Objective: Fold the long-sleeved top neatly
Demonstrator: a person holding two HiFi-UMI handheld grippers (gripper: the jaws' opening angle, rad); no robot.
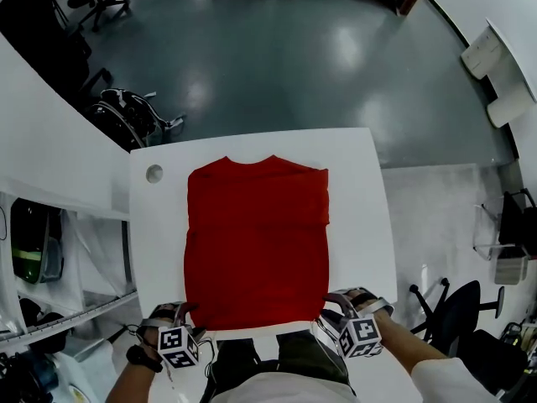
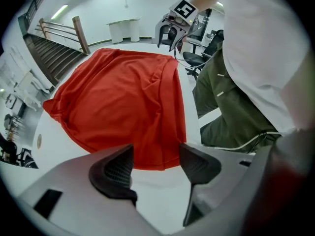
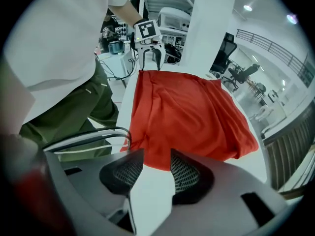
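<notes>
The red long-sleeved top (image 1: pixel 256 242) lies flat on the white table (image 1: pixel 361 191), folded into a tall rectangle with its sleeves tucked out of sight and its collar at the far end. My left gripper (image 1: pixel 186 311) hangs at the near left corner of the hem. My right gripper (image 1: pixel 332 300) hangs at the near right corner. In the left gripper view the left gripper (image 2: pixel 155 163) is open, and the hem of the top (image 2: pixel 123 97) lies just beyond its pads. In the right gripper view the right gripper (image 3: pixel 156 168) is open too, with bare table between its fingers and the top (image 3: pixel 192 117) ahead.
A round hole (image 1: pixel 154 173) sits in the table's far left corner. Office chairs (image 1: pixel 126 116) stand to the left on the grey floor and another chair (image 1: pixel 457 309) to the near right. The person's green trousers (image 2: pixel 231 107) press against the table's near edge.
</notes>
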